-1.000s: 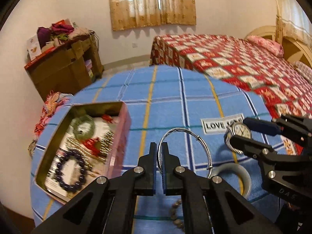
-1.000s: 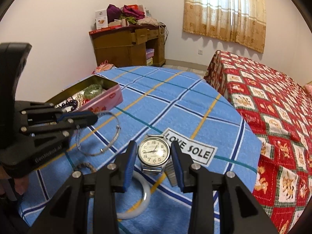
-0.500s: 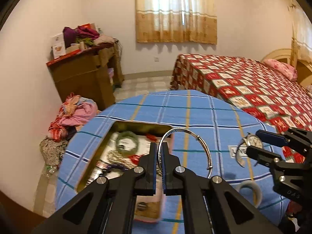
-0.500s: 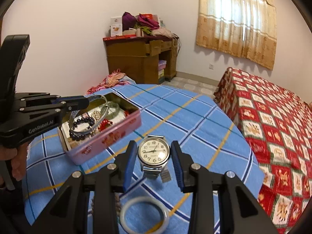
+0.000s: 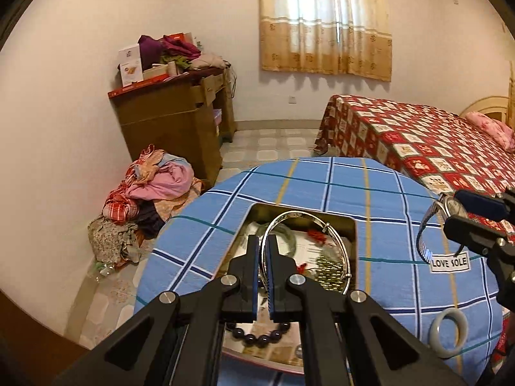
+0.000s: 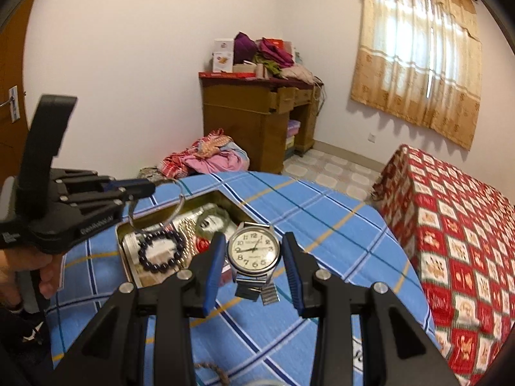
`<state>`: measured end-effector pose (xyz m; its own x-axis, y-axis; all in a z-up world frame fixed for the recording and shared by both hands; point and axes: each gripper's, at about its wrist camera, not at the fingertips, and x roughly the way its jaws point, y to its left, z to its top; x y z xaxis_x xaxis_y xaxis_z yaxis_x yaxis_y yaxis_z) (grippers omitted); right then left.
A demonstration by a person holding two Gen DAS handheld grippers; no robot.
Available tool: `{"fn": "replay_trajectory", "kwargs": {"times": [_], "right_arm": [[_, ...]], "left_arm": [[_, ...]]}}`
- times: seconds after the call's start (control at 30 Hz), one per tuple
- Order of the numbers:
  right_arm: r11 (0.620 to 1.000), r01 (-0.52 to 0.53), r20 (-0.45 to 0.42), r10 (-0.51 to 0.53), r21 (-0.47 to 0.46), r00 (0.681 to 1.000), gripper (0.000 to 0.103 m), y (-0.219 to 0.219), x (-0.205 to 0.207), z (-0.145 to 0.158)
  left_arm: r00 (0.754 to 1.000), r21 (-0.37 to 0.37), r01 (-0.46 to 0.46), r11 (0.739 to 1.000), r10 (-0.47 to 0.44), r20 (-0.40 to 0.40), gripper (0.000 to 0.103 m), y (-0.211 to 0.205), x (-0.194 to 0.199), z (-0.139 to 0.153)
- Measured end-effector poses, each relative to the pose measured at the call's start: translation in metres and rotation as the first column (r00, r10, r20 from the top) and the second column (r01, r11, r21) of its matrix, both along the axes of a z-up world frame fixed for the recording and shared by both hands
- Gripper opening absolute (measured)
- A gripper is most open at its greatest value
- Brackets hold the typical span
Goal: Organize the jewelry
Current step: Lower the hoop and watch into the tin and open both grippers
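Left gripper (image 5: 264,247): closed on a thin silver bangle (image 5: 334,238), which is held above the open tin (image 5: 352,225) on the blue checked tabletop (image 5: 386,193). Right gripper (image 6: 254,257): clamped across the case of a silver wristwatch (image 6: 253,251), whose metal band hangs below, raised over the tabletop just beside the tin's near right edge. Inside the tin are seen a dark beaded bracelet (image 6: 161,252), a pale green bangle (image 6: 212,220), gold beads (image 5: 328,271) and red pieces. A grey ring (image 5: 449,333) is left on the cloth near a "LOVE SOLE" label (image 5: 450,262). Beyond the tabletop are shown a wooden desk (image 6: 257,122), a heap of clothes (image 5: 154,193) on the floor and a bed (image 6: 457,225) under a red quilt.
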<state>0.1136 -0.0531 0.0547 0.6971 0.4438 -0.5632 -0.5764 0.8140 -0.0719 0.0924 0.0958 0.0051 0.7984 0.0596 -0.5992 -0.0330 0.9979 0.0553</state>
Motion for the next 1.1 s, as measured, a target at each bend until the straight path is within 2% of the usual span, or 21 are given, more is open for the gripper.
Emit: {"fn": "replay_trajectory", "kwargs": {"times": [0.5,1.1], "right_arm": [[0.996,-0.088,-0.021,0.088,-0.004,0.996,0.038,0.050,0.014,-0.010],[0.994,-0.105,-0.079,0.103,-0.031,0.992,0.038,0.069,0.025,-0.042]], "left_arm": [[0.999,0.008,-0.032,0.999,0.032,-0.036,0.003,0.022,0.017,-0.014],[0.995,0.012,-0.043,0.999,0.043,-0.094,0.003,0.029,0.036,-0.036]]}}
